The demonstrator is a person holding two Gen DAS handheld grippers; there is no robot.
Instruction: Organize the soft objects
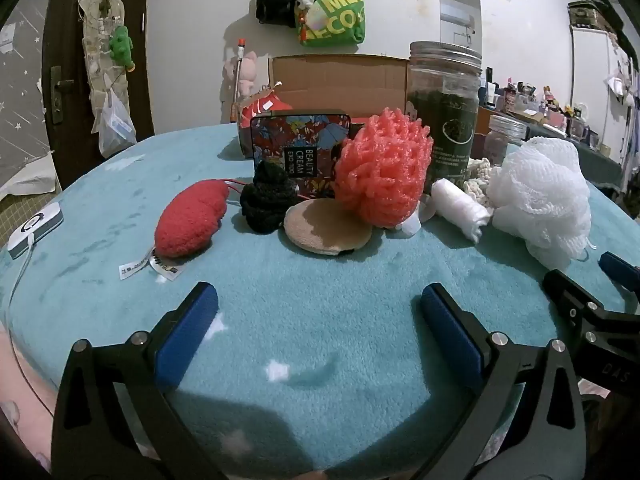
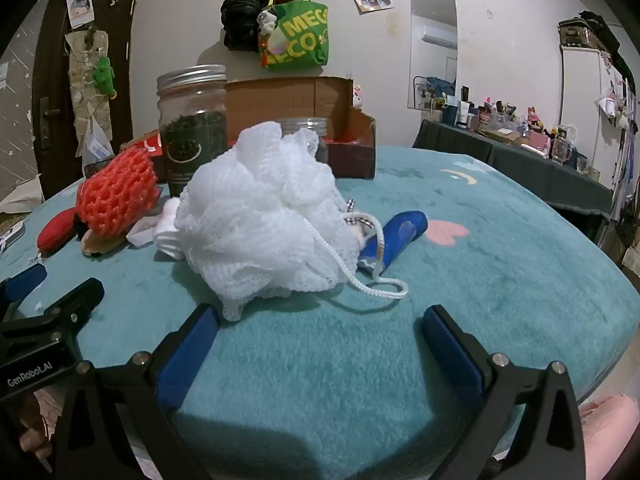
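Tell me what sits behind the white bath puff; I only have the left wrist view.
Observer: A rolled blue cloth lies on the blanket just right of the white bath puff, hidden from your view.
Operator: Report the puff's cord.
Observer: Its white cord loops out onto the teal blanket, crossing the blue cloth's end.
Operator: Give me the right tongs.
Observer: The right tongs are open, nothing between them, with the puff just ahead of the left tip.
Operator: Describe the cardboard box.
Observer: The cardboard box is open behind the puff; a clear jar stands in front of it.
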